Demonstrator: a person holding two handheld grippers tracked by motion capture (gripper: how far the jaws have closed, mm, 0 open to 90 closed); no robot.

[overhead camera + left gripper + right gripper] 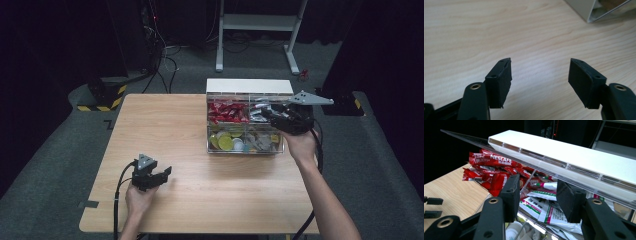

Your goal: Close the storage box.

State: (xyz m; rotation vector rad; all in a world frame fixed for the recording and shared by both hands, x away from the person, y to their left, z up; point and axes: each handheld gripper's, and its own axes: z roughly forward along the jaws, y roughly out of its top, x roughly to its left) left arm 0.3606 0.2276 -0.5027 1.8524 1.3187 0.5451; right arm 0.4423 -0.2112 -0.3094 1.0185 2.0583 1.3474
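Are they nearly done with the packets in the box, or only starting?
Only starting, it seems. Done: no packet lies out on the table; the left gripper is open and empty above the wood. In hand: the right gripper is at the clear box, jaws apart by the white-and-green packets, gripping none. Left: probably closing on one and lifting it out.

The left gripper is hovering well apart from the clear box, jaws gaping. The right gripper is reaching over that box, jaws partly apart with nothing clamped.
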